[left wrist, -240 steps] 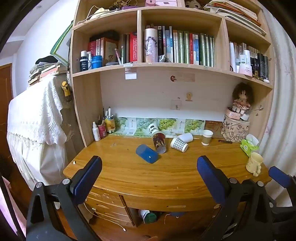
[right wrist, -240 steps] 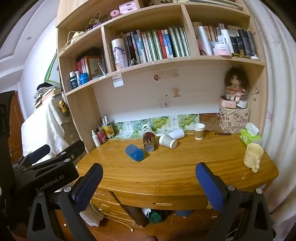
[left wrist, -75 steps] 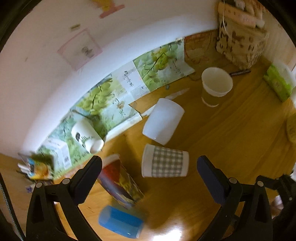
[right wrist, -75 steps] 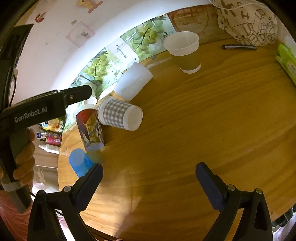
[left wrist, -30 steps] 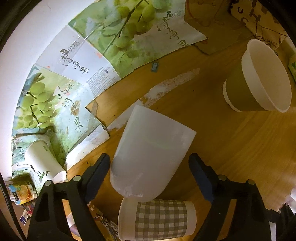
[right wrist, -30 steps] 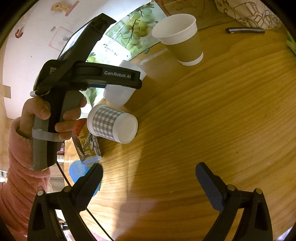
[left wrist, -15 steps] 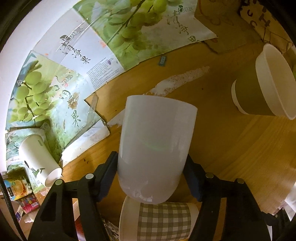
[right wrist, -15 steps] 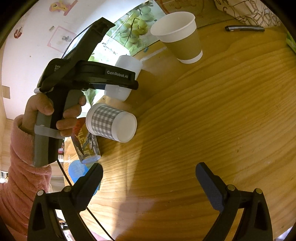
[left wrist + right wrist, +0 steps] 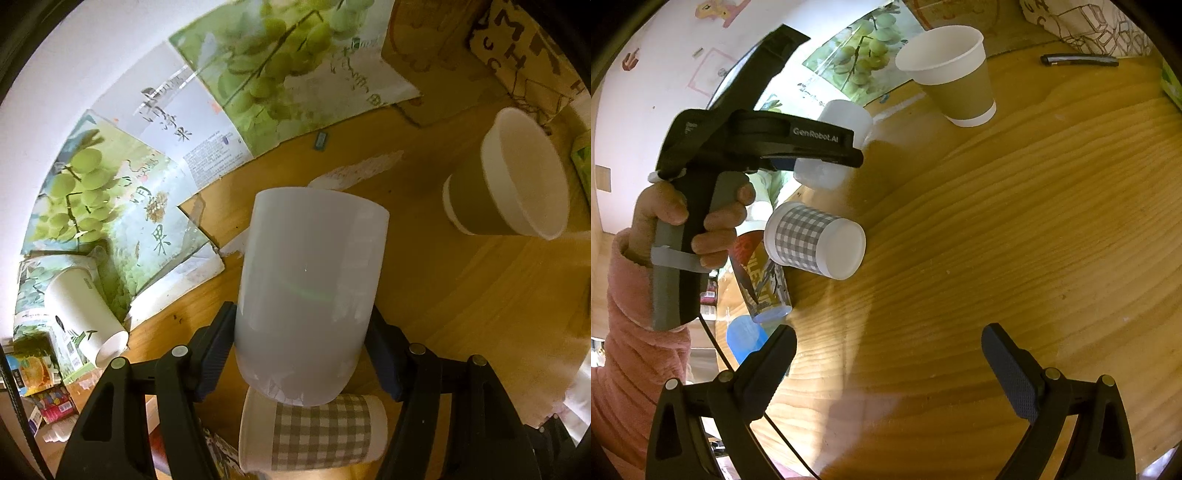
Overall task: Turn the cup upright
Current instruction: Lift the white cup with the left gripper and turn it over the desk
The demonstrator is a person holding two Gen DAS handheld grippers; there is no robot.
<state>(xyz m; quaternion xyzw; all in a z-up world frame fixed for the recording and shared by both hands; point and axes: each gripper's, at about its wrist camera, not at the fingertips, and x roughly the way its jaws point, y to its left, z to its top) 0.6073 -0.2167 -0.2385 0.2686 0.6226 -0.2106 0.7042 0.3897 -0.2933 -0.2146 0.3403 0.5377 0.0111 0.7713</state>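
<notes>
A plain white cup [image 9: 308, 291] is between the pads of my left gripper [image 9: 301, 350], which is shut on its sides near the mouth end. The cup tilts away from me, closed base forward. In the right wrist view the same white cup [image 9: 838, 122] sticks out past the left gripper body [image 9: 757, 144], over the wooden desk [image 9: 1015, 240]. My right gripper [image 9: 888, 365] is open and empty above the desk's near part.
A checked cup [image 9: 314, 435] [image 9: 812, 240] lies on its side just below the held cup. A brown paper cup [image 9: 509, 177] [image 9: 956, 85] stands upright at the right. A printed cup [image 9: 761, 277], a blue cup [image 9: 744, 339], a lying white printed cup [image 9: 81, 314] and grape leaflets [image 9: 155, 177] are at the left.
My left gripper closed in on the white cup and now grips it; the cup has turned straighter and lifted slightly. The right gripper has stayed put.
</notes>
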